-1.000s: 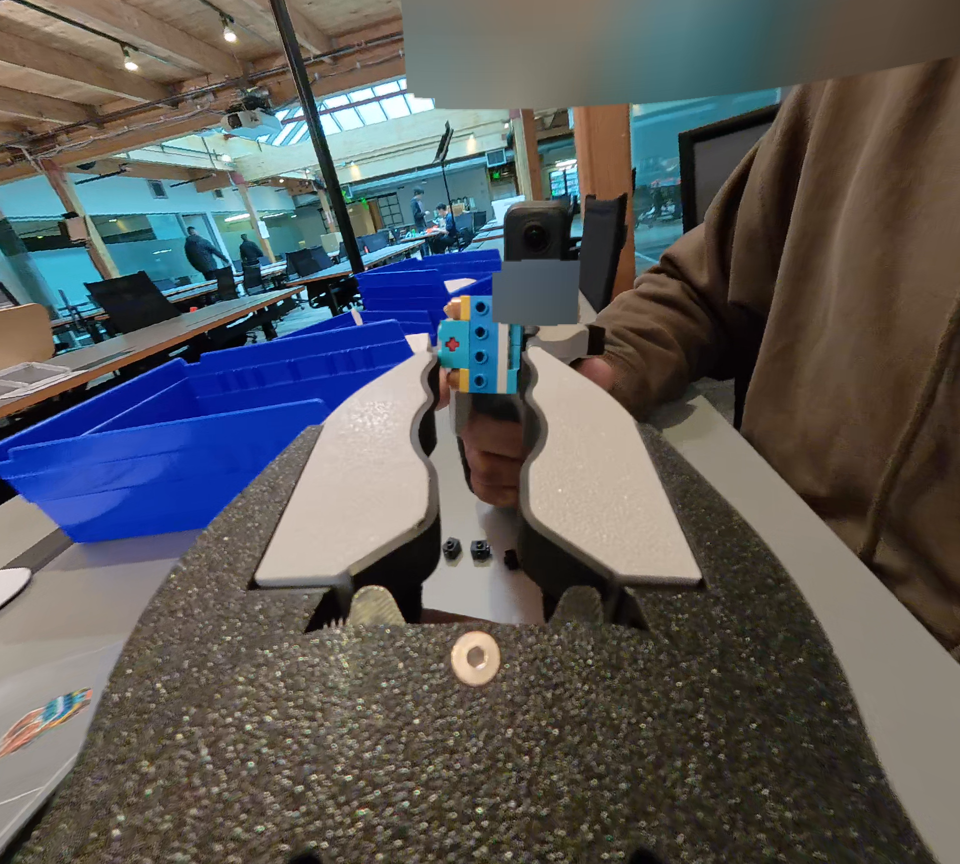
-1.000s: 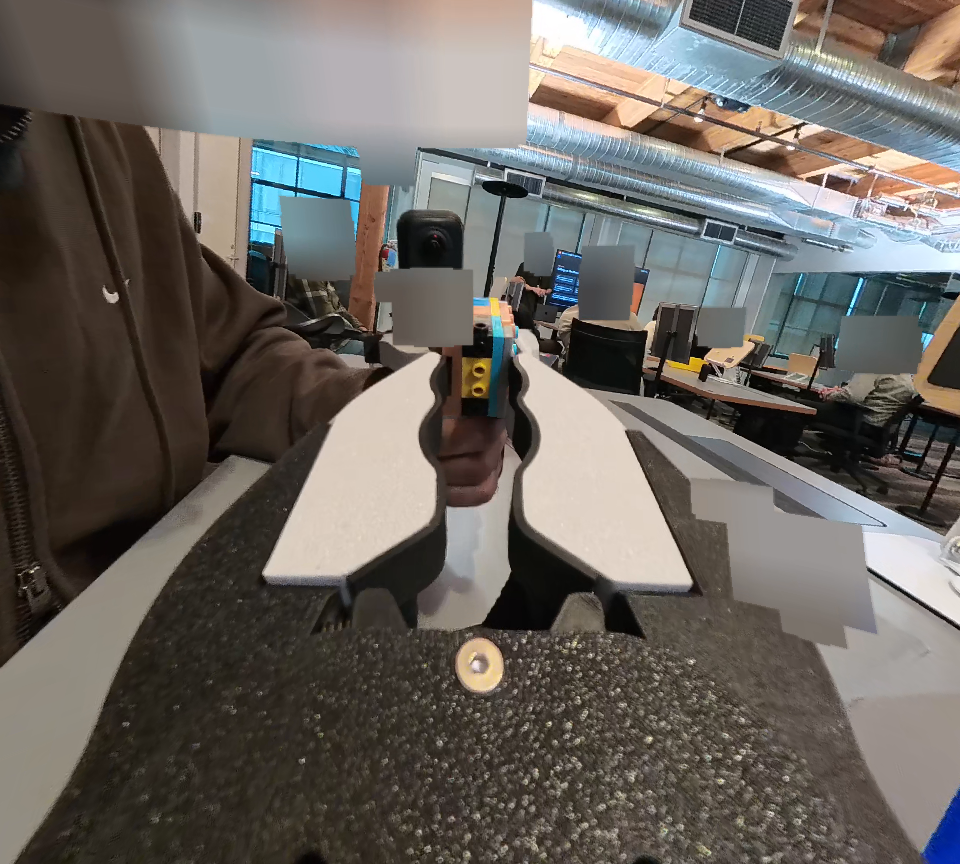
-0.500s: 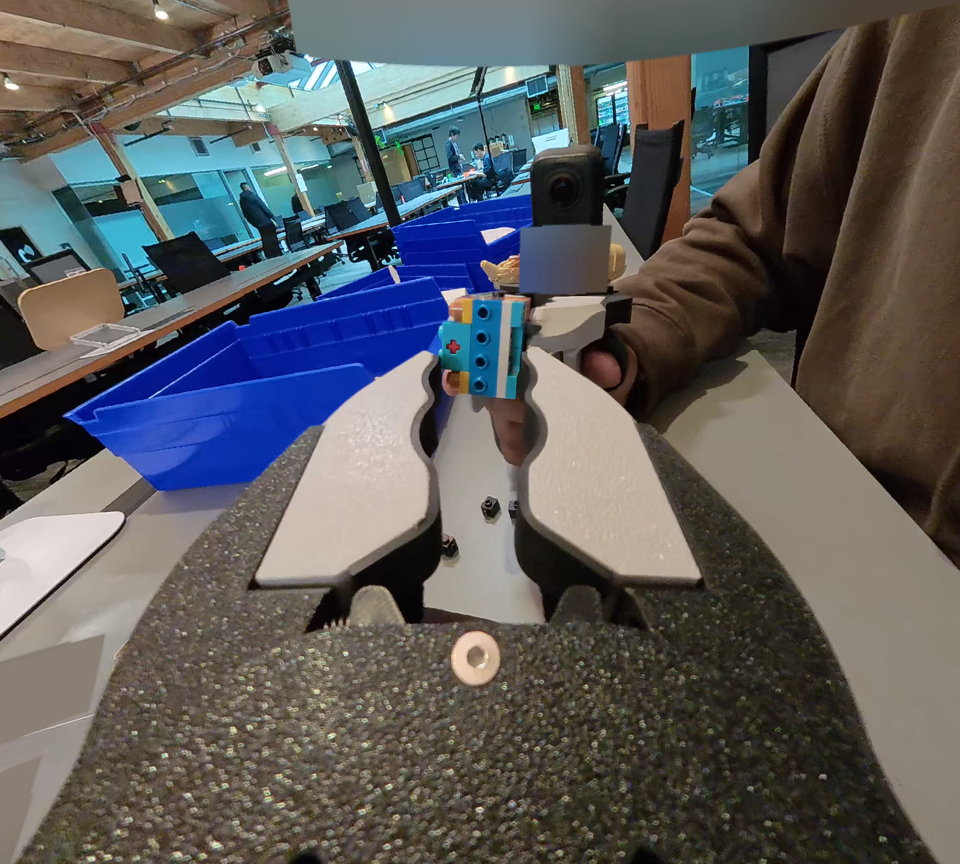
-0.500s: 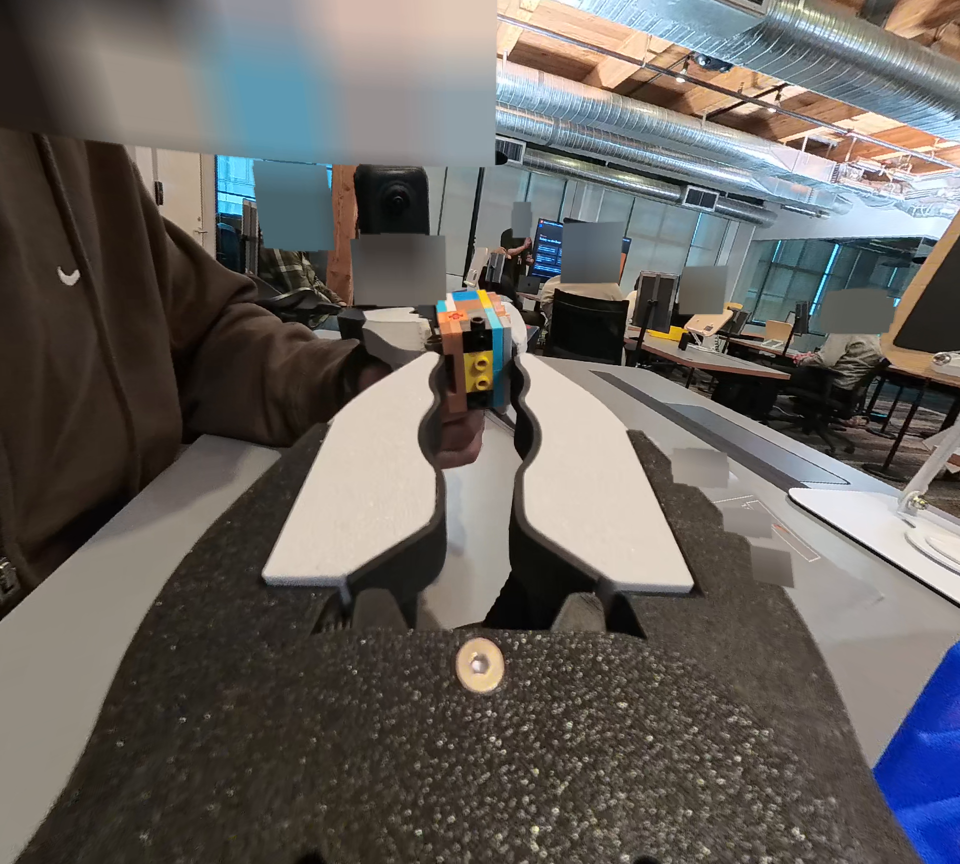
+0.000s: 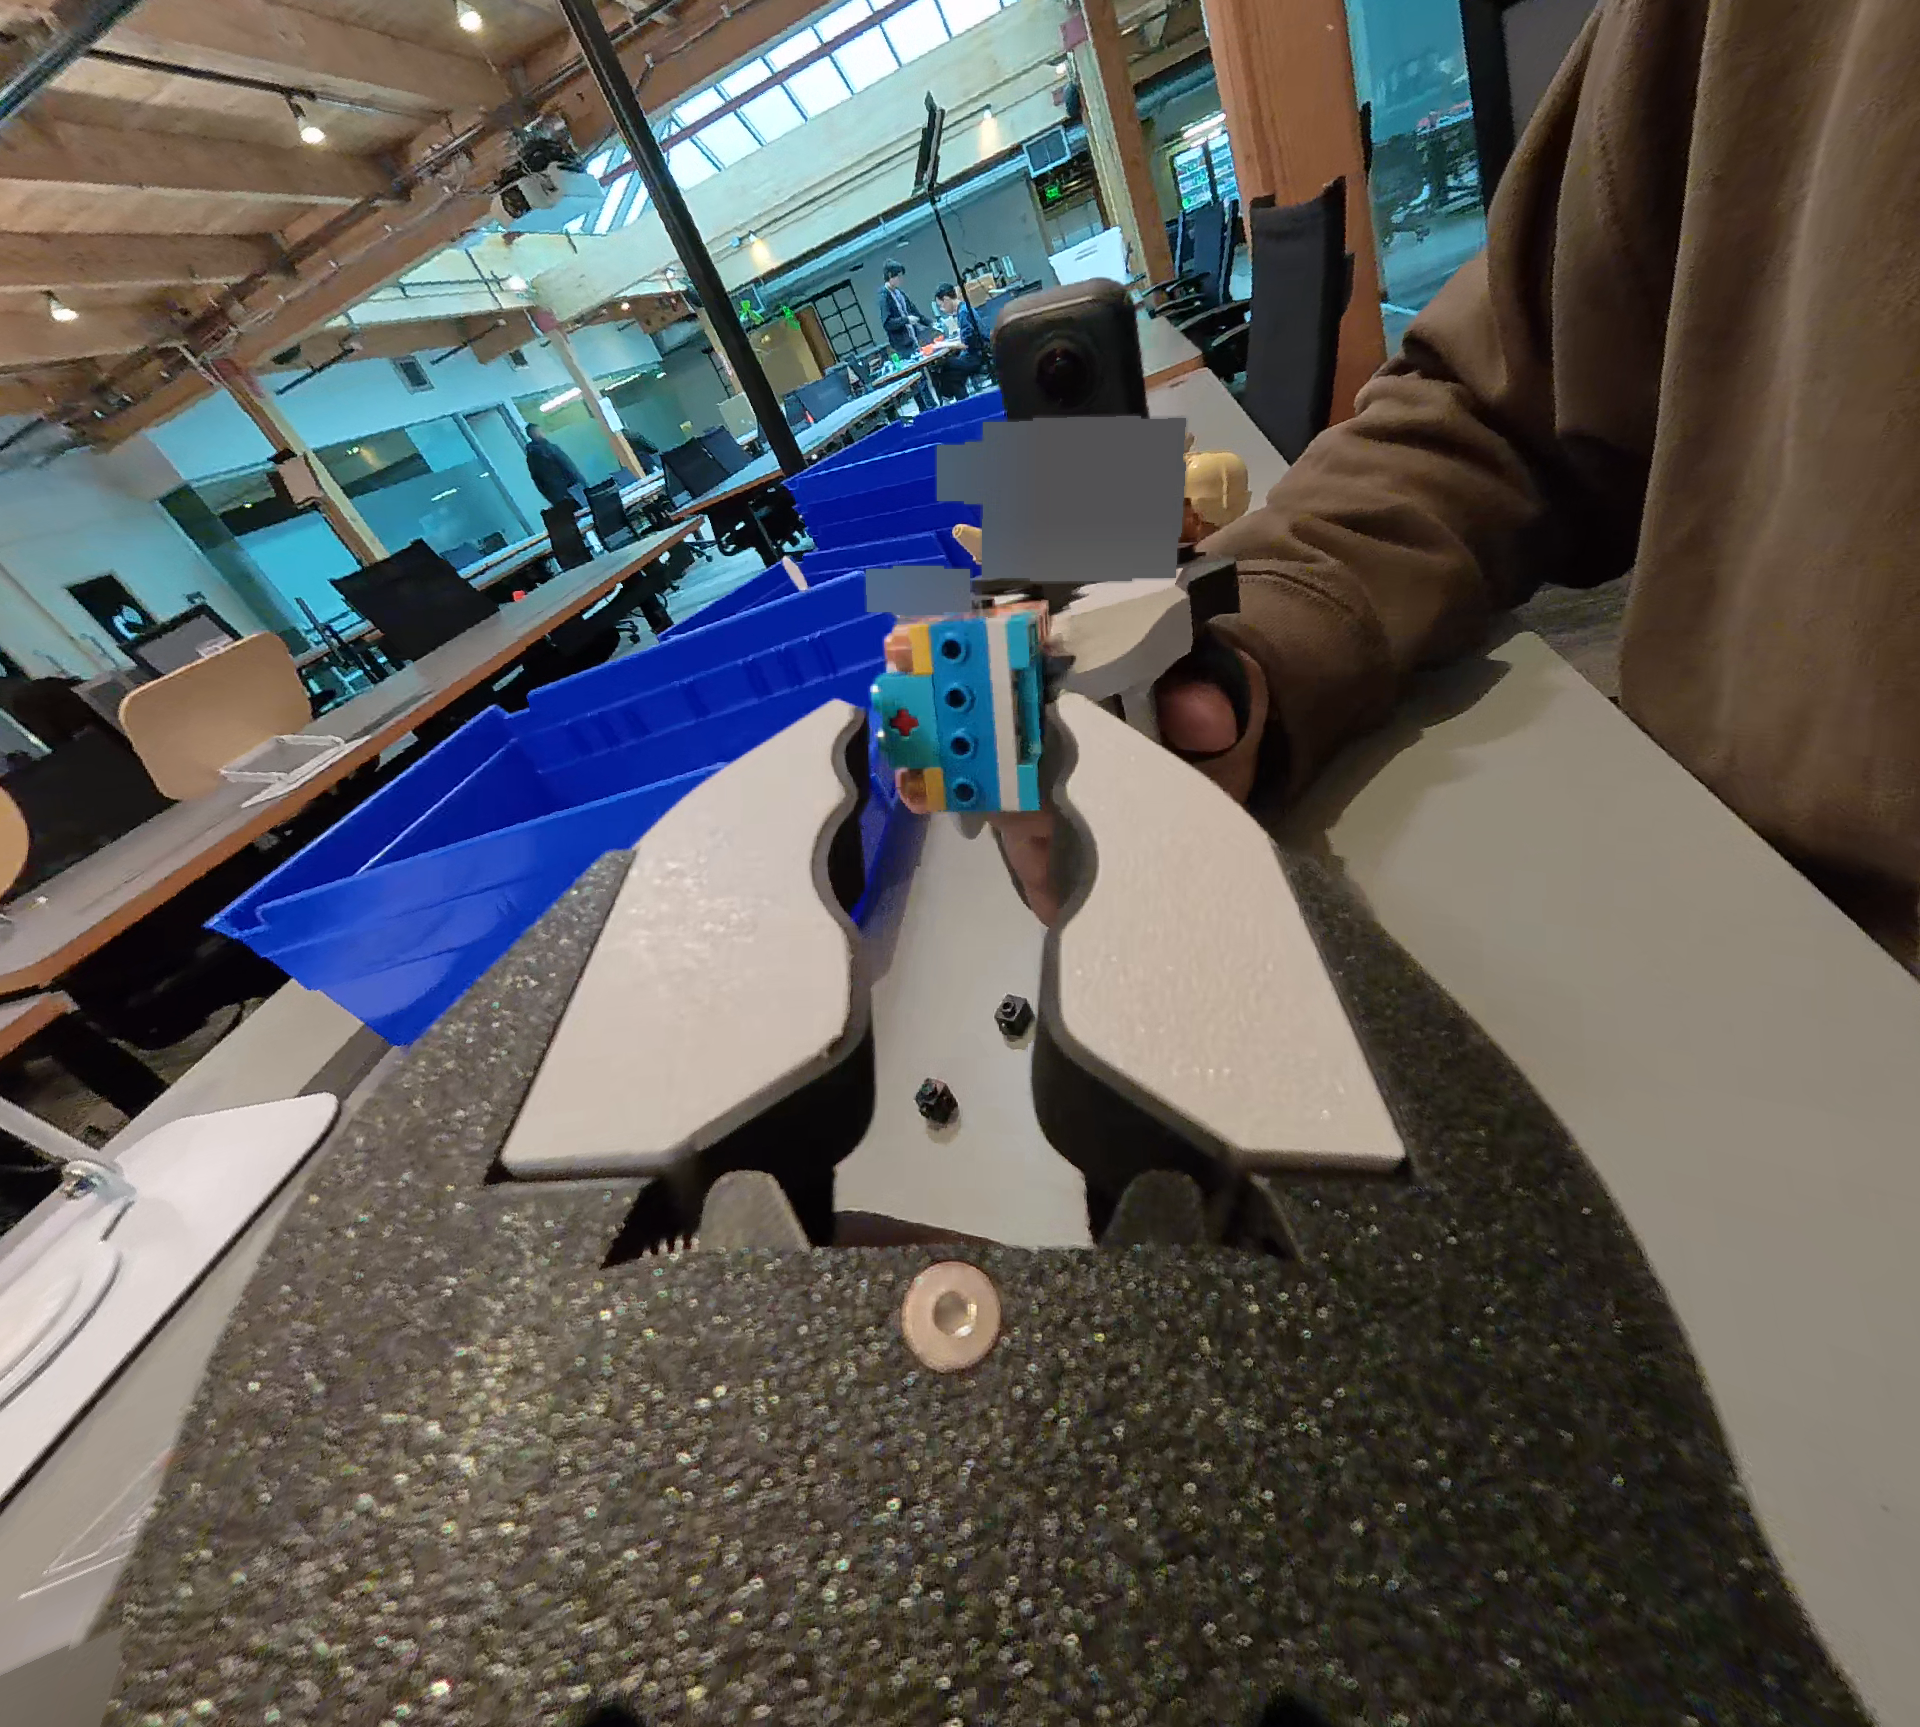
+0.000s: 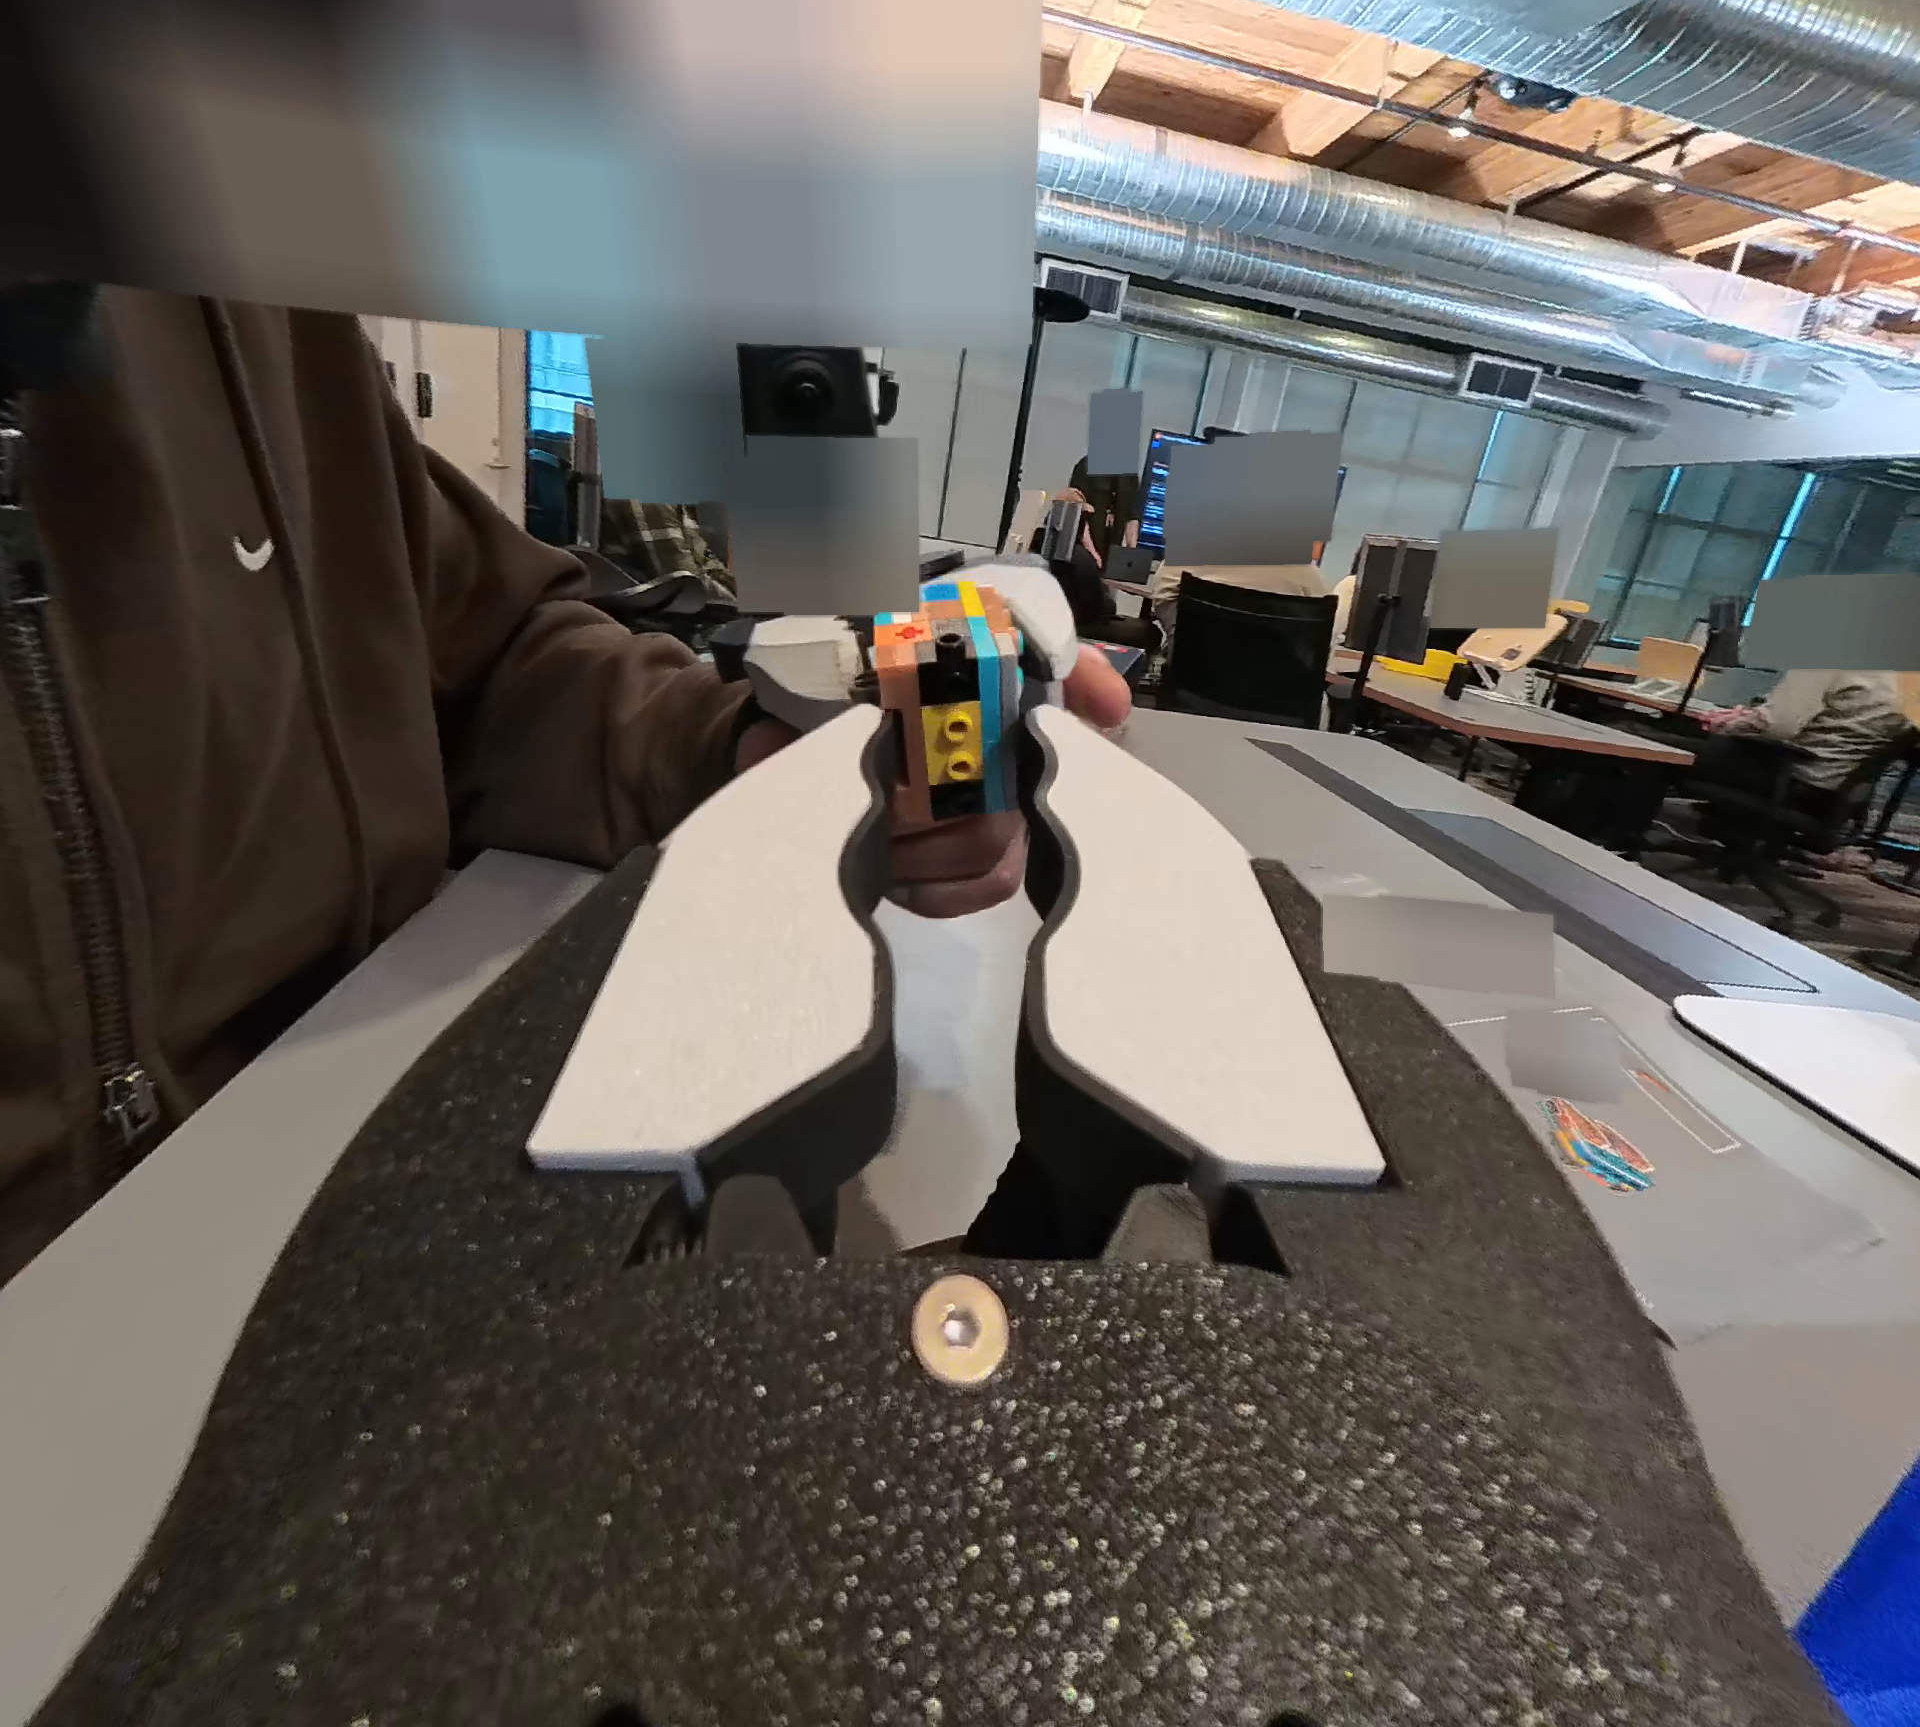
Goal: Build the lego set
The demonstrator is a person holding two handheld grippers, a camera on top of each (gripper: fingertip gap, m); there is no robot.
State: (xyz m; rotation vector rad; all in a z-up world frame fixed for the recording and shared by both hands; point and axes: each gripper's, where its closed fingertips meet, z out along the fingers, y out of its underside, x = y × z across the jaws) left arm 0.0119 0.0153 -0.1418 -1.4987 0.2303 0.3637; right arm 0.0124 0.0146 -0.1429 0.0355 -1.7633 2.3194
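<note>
A small lego assembly [image 5: 961,716] of blue, teal, white and orange bricks is held in the air between both grippers, which face each other. My left gripper [image 5: 961,742] is shut on it from one side. In the right wrist view the assembly [image 6: 945,721] shows its orange, black and yellow side, and my right gripper [image 6: 954,742] is shut on it. The right gripper's fingers [image 5: 1132,638] show behind the assembly in the left wrist view. The left gripper's fingers [image 6: 805,664] show behind it in the right wrist view. Two loose black lego pieces [image 5: 1013,1014] lie on the grey table [image 5: 1507,846] below.
A row of blue bins [image 5: 582,804] stands along the table's left side. A tan minifigure head [image 5: 1216,482] sits behind the right gripper. A white pad [image 6: 1829,1054] and a sticker [image 6: 1600,1147] lie on the table. The person's brown sleeve [image 5: 1455,482] is close by. My left and right fingertips are right by each other.
Both grippers have kept hold of the assembly. The pair has swung and tilted a little, so the assembly sits slightly rotated and the background has shifted in both views.
</note>
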